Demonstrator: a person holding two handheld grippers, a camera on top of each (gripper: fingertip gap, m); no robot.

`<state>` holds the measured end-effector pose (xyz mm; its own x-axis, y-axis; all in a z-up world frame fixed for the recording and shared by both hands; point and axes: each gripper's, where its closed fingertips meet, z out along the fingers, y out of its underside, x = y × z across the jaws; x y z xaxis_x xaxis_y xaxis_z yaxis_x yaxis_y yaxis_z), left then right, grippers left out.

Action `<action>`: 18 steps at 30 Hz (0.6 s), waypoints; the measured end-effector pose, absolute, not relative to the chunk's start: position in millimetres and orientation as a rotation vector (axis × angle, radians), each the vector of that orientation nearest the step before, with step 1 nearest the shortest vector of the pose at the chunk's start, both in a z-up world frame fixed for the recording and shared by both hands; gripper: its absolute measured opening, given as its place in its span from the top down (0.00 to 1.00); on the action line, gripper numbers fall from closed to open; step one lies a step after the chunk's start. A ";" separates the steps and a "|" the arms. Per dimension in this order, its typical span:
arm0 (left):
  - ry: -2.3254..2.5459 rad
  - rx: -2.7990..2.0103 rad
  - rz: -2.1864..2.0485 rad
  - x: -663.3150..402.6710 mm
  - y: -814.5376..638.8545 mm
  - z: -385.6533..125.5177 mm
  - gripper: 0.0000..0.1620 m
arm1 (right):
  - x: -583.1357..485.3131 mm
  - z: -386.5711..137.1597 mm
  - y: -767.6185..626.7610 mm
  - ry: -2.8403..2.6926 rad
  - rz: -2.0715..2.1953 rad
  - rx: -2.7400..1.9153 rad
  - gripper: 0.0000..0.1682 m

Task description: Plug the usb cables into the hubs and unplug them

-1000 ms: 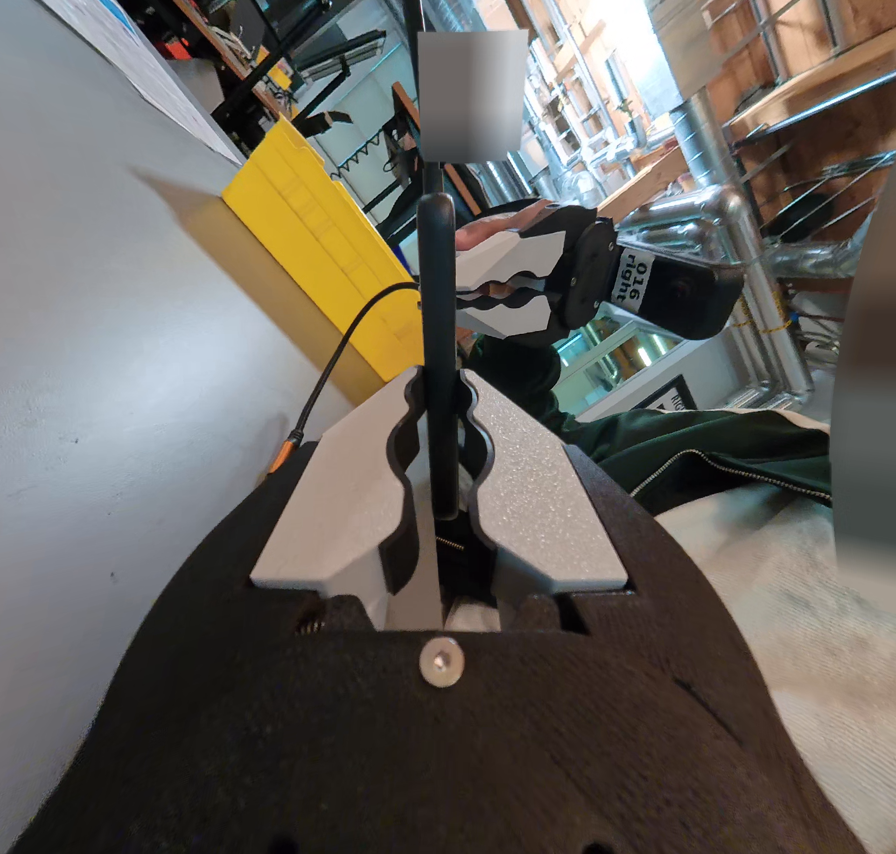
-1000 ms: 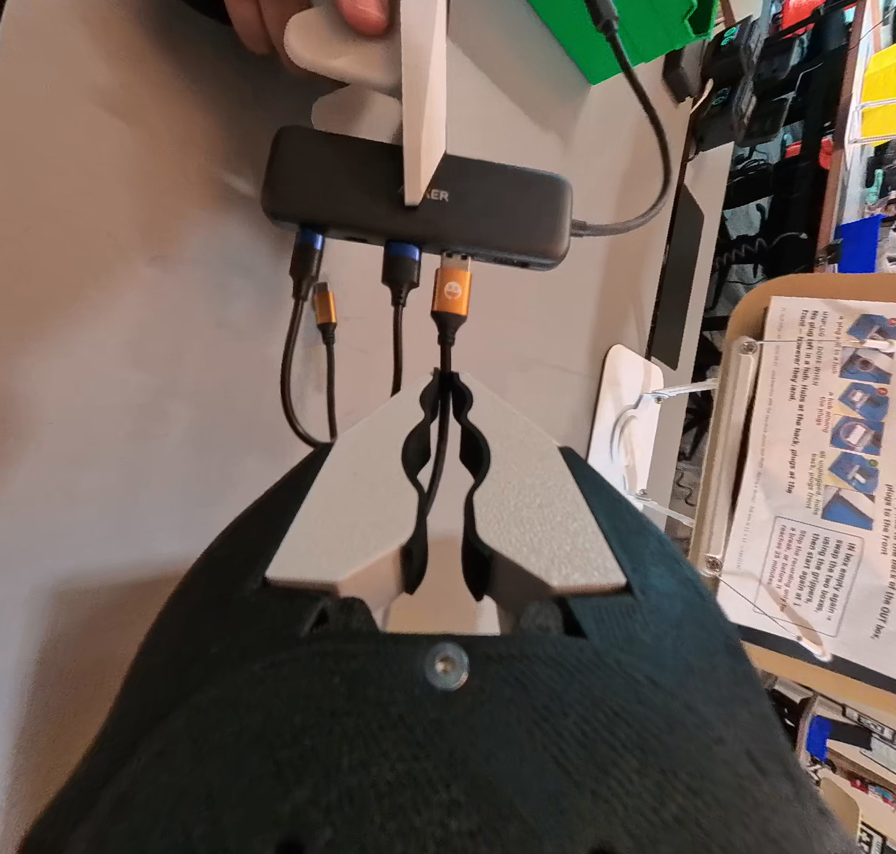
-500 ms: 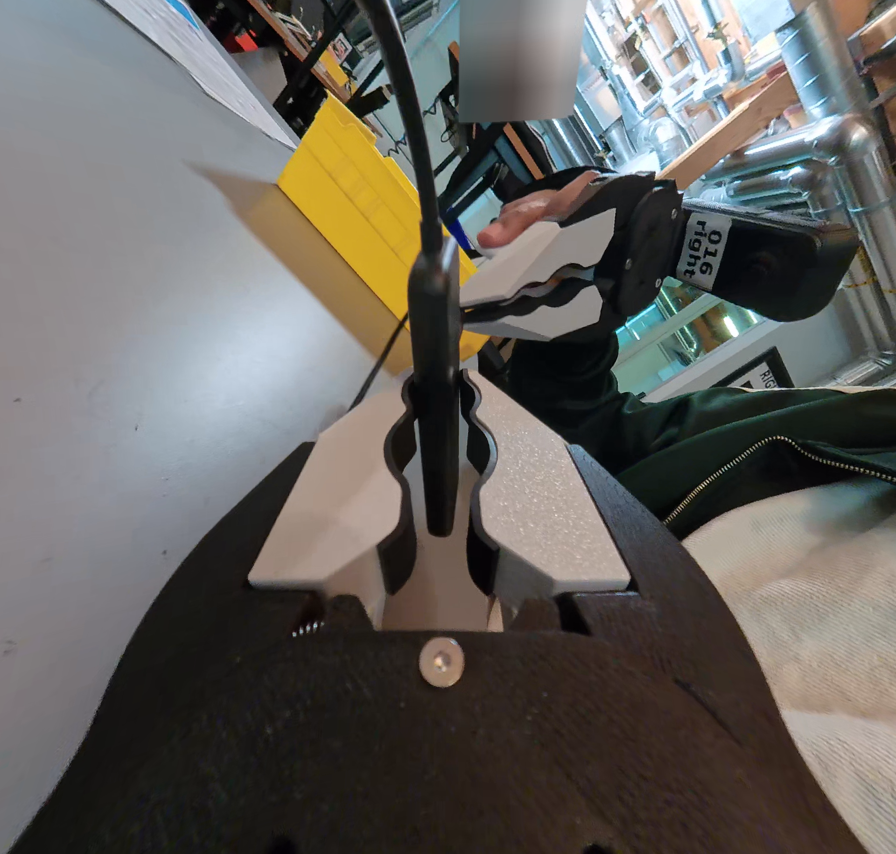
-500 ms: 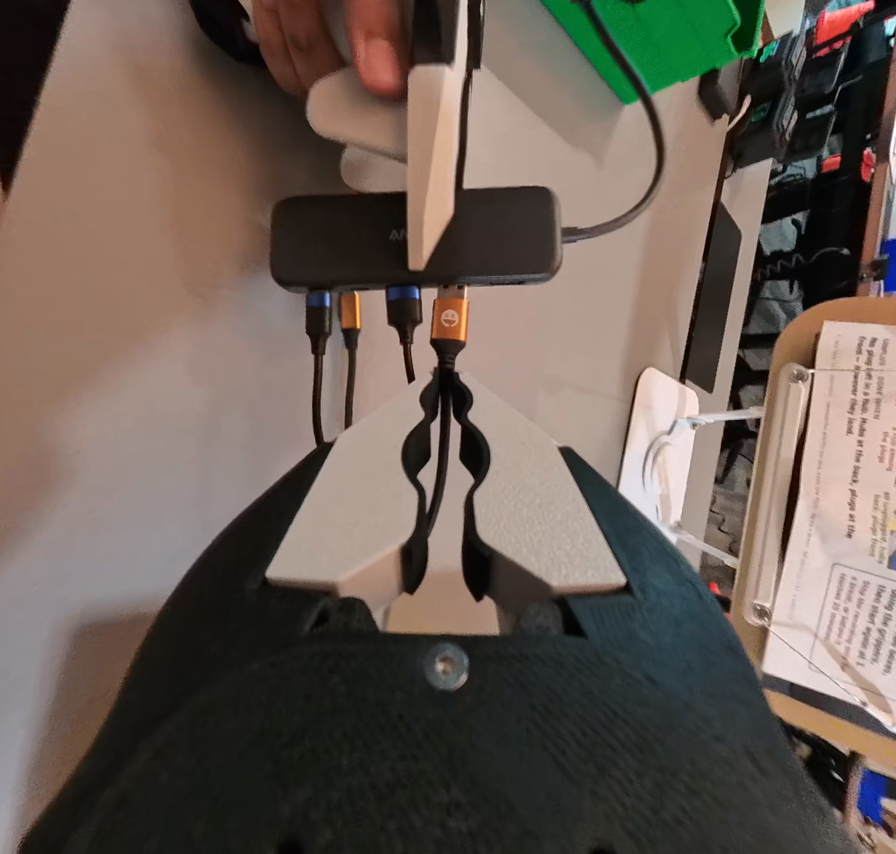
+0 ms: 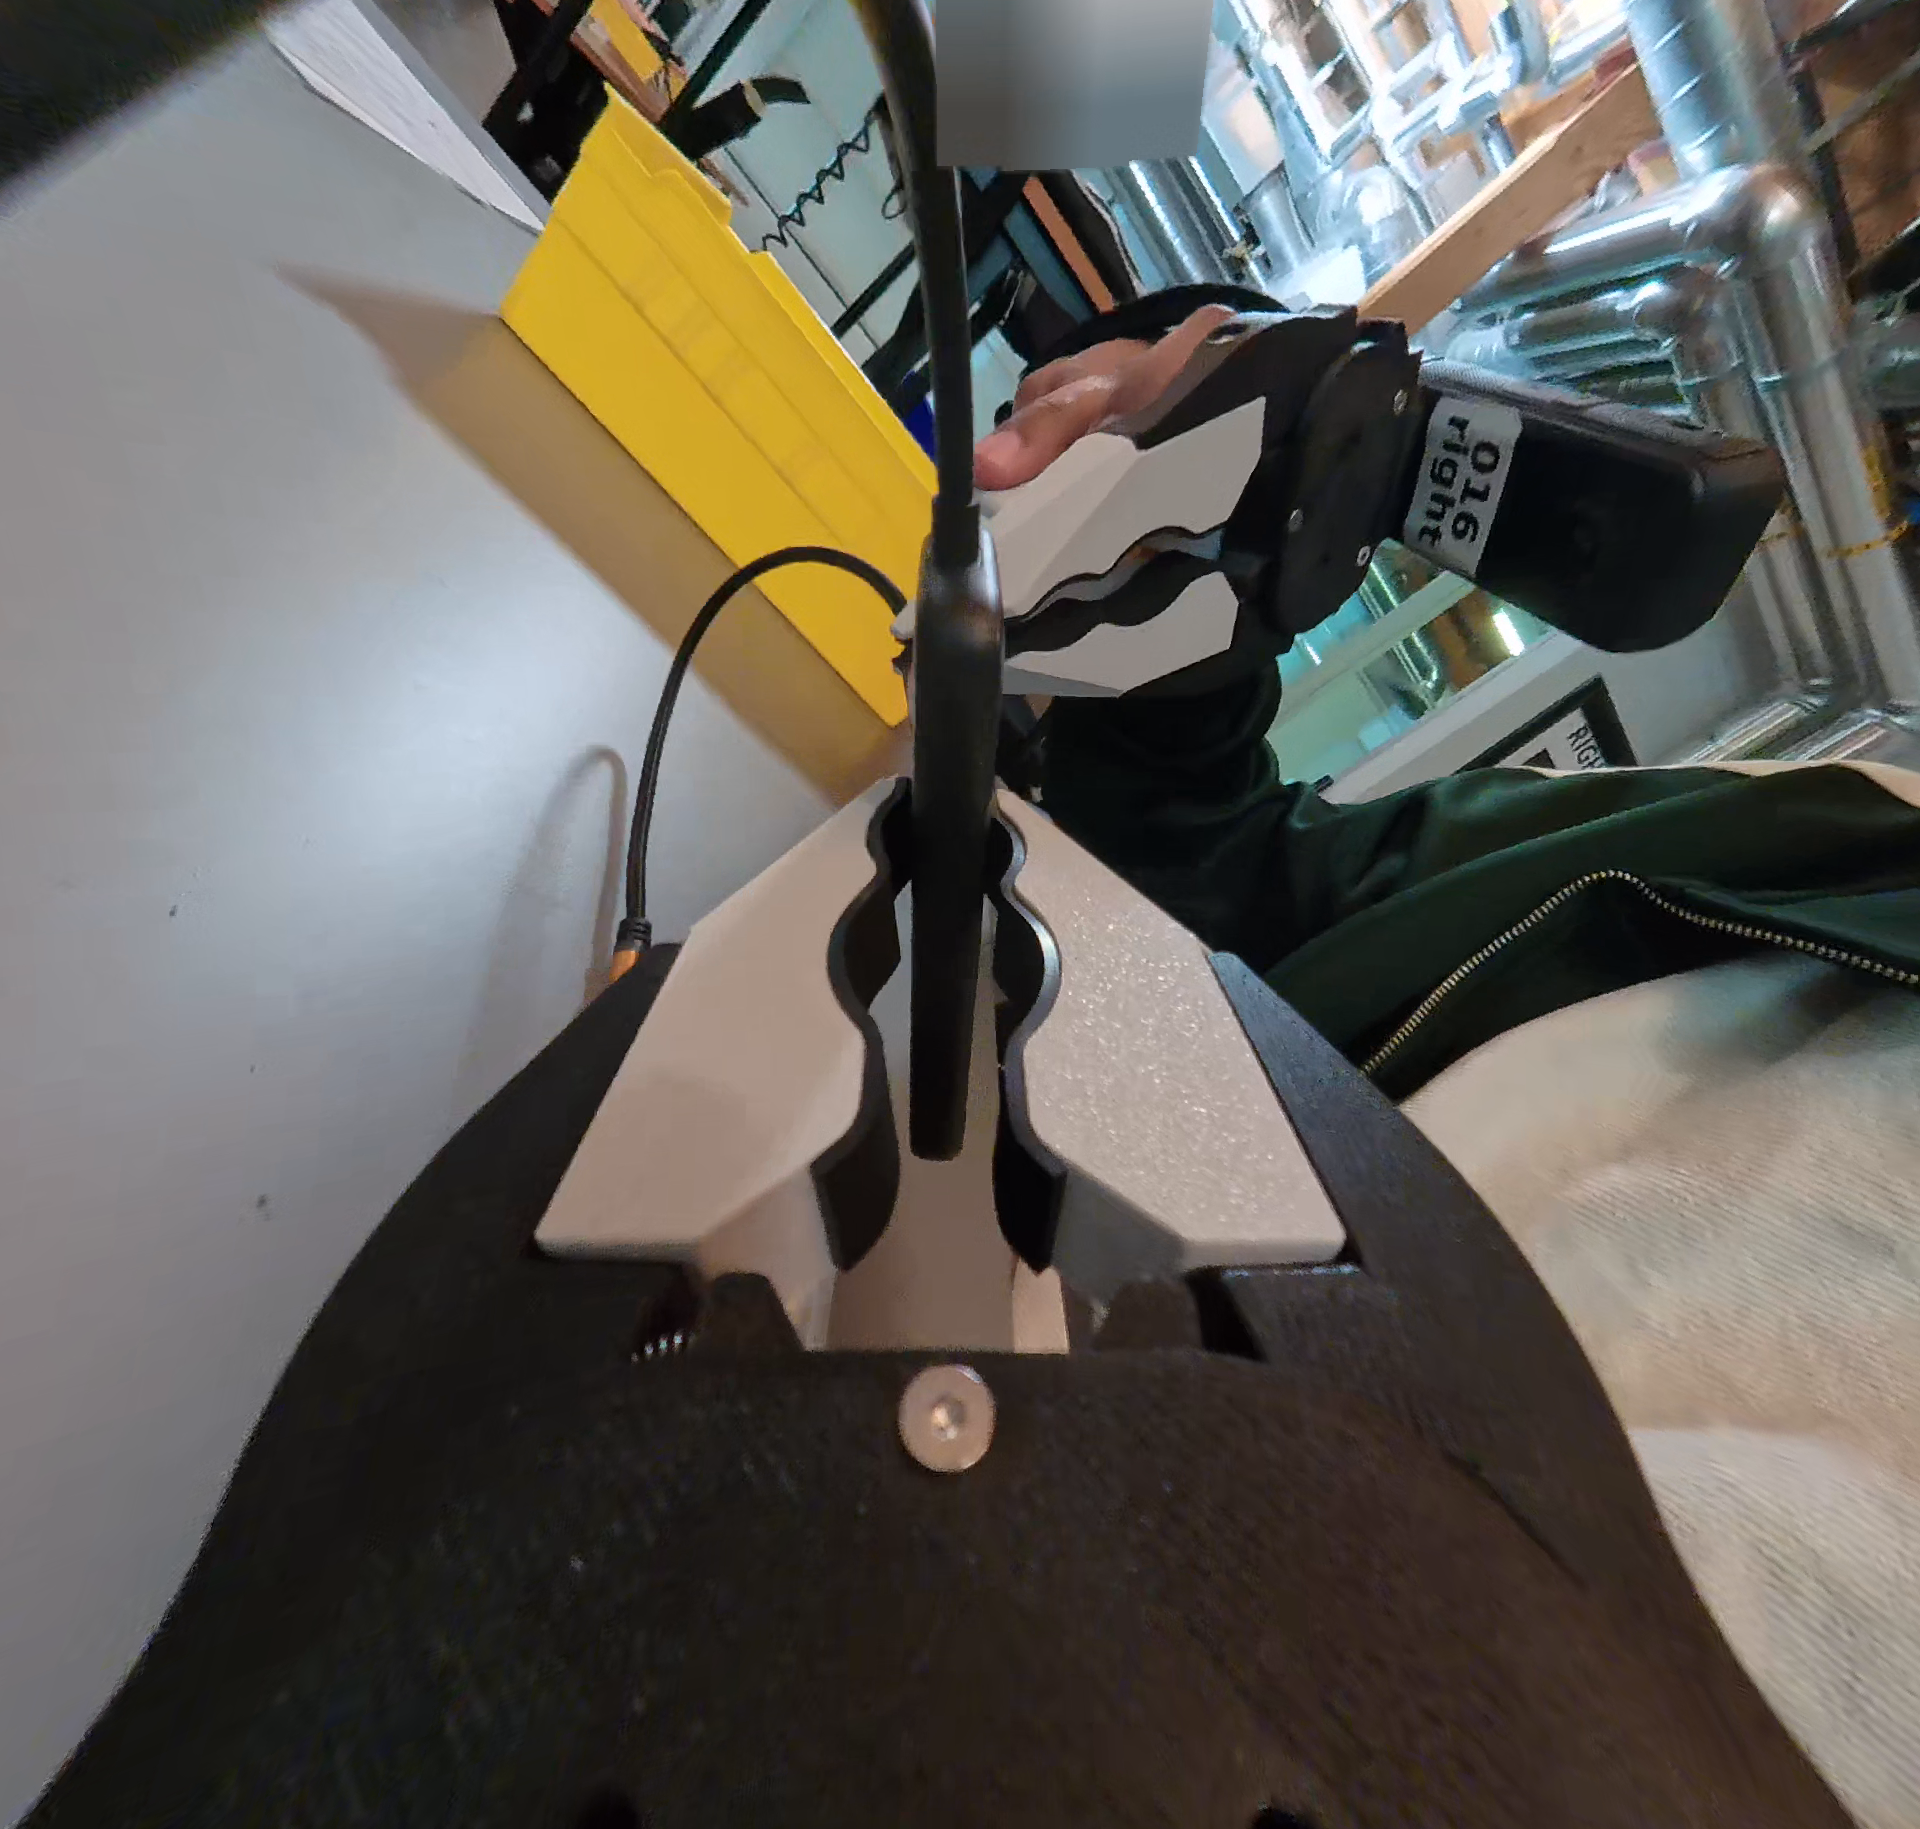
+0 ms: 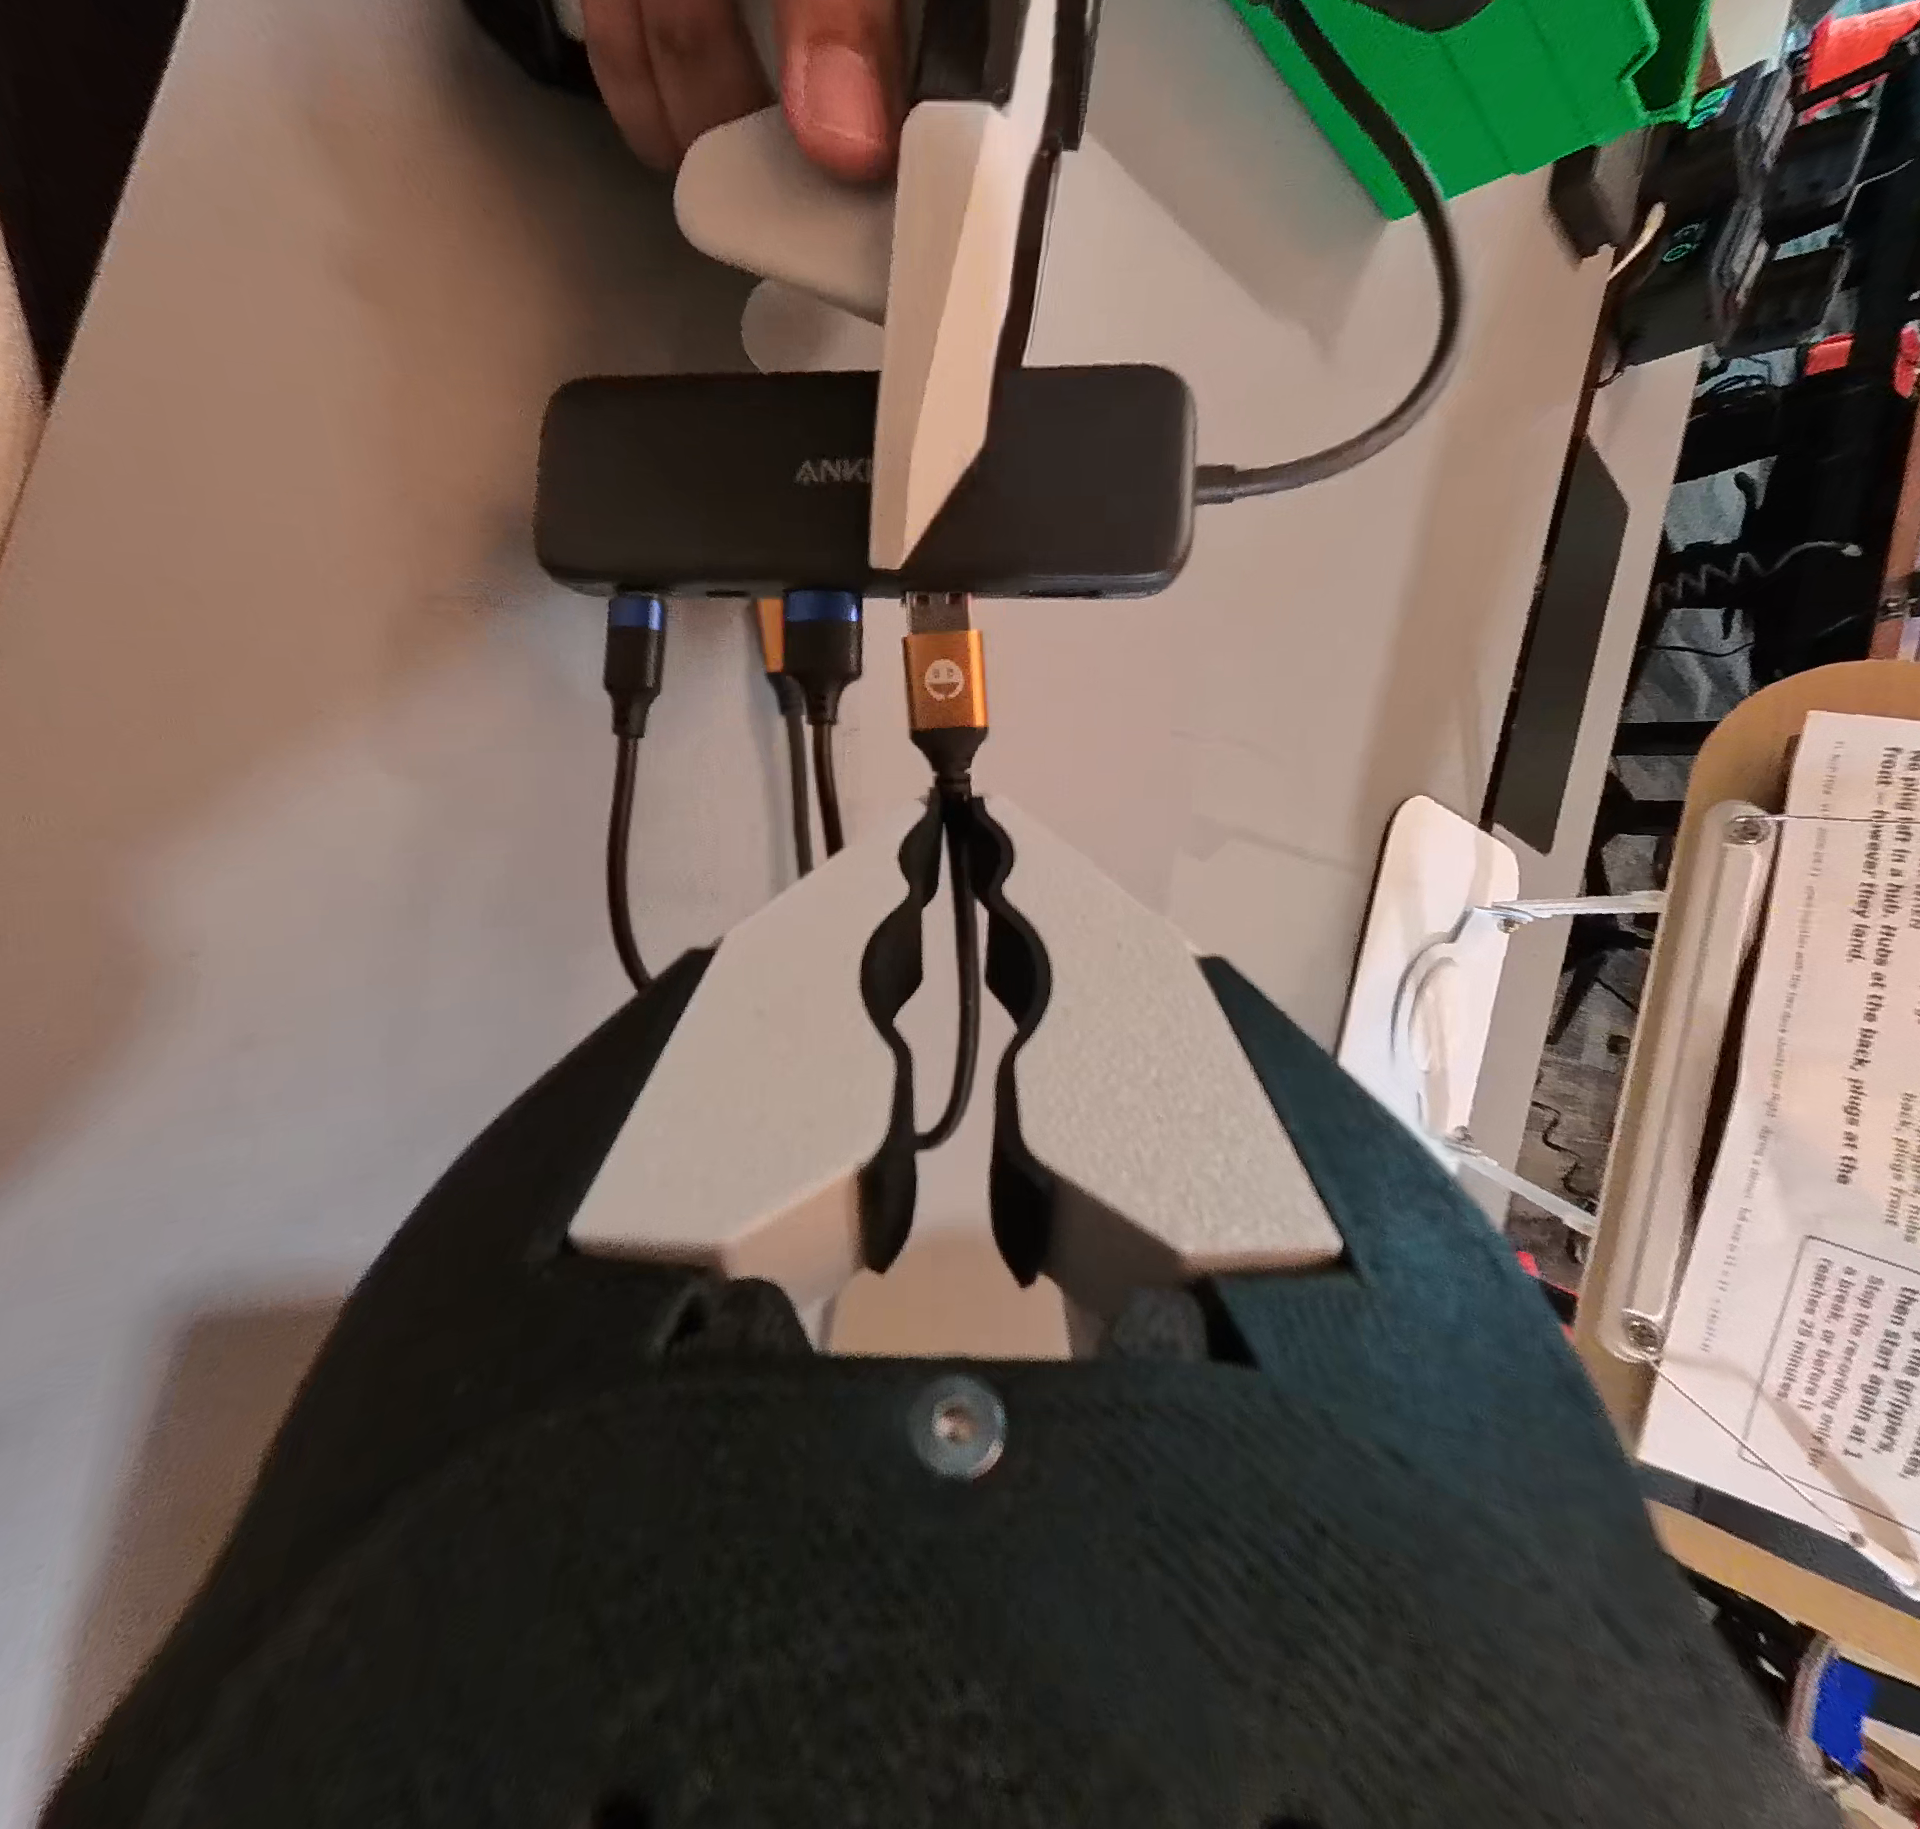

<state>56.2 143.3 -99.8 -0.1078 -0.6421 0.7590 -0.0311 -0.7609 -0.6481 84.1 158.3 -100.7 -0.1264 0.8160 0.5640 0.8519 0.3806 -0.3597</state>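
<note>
On the pale grey table (image 6: 312, 553) we keep the flat black USB hub (image 6: 686, 491) steady by clamping the left tongs (image 6: 914, 543) across its body, edge-on in the left wrist view, so its ports face the right tongs (image 6: 961, 823). Two blue-collared plugs (image 6: 821, 636) already sit in the hub. The right tongs are closed on the thin black cable (image 6: 966, 990) just behind the orange metal USB plug (image 6: 943, 709), whose silver tip sits at a port mouth, not fully seated, we judge.
</note>
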 end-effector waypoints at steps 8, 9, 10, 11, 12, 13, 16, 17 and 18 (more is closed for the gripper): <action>0.712 -1.752 -1.965 54.1 143.8 -99.8 0.94 | 81.3 -100.1 154.0 -1.933 -0.003 -1.454 0.99; 0.718 -1.762 -1.960 54.4 143.4 -101.5 0.94 | 81.3 -101.3 153.8 -1.935 0.001 -1.459 0.99; 0.724 -1.776 -1.951 55.1 143.2 -103.6 0.94 | 79.6 -101.5 152.7 -1.933 0.017 -1.457 0.99; 0.739 -1.774 -1.955 55.7 141.2 -103.9 0.94 | 76.5 -100.4 150.9 -1.925 0.043 -1.449 0.99; 0.743 -1.770 -1.959 55.5 140.5 -103.3 0.94 | 74.3 -99.0 150.4 -1.916 0.053 -1.445 0.99; 0.753 -1.763 -1.957 55.4 139.6 -102.6 0.94 | 73.5 -97.3 150.7 -1.908 0.056 -1.440 1.00; 0.757 -1.736 -1.974 56.0 137.8 -98.5 0.94 | 72.9 -91.4 149.3 -1.882 0.105 -1.440 0.99; 0.749 -1.739 -1.982 56.3 138.2 -98.7 0.94 | 73.3 -91.2 149.6 -1.878 0.111 -1.440 0.99; 0.745 -1.748 -1.978 56.8 139.1 -100.1 0.94 | 74.0 -92.7 150.7 -1.882 0.102 -1.441 0.99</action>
